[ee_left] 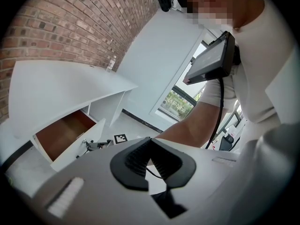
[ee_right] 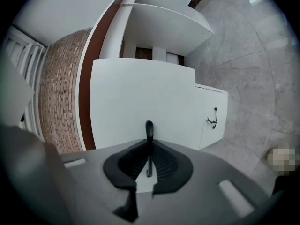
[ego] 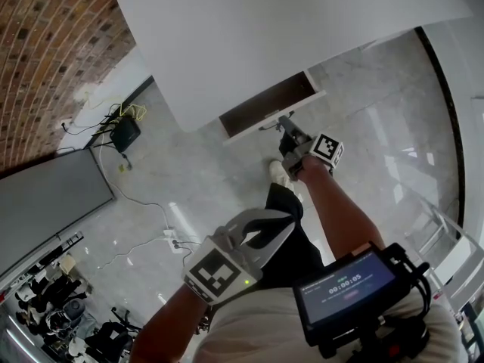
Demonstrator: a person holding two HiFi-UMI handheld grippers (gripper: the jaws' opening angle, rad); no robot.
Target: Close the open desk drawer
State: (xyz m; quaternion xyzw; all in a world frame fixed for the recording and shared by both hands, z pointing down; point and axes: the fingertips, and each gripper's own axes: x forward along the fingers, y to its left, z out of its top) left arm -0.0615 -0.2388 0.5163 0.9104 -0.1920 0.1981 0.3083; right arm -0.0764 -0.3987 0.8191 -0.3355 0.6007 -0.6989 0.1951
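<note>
The open desk drawer (ego: 266, 103) juts from under the white desk top (ego: 265, 29), showing its brown inside and white front (ee_right: 140, 102). In the left gripper view the drawer (ee_left: 63, 135) hangs open at the lower left. My right gripper (ego: 286, 127) is at the drawer front, and its jaws (ee_right: 149, 162) are shut on the thin black drawer handle (ee_right: 149, 130). My left gripper (ego: 281, 224) is held back near my body, apart from the desk. Its pads (ee_left: 133, 158) meet at the tips with nothing between them.
A lower white cabinet door with a black handle (ee_right: 214, 117) stands right of the drawer. Cables, a black box (ego: 125, 133) and a power strip (ego: 174, 240) lie on the grey floor at left. A dark panel (ego: 53, 195) leans by the brick wall (ego: 45, 44). My shoe (ego: 280, 174) is below the drawer.
</note>
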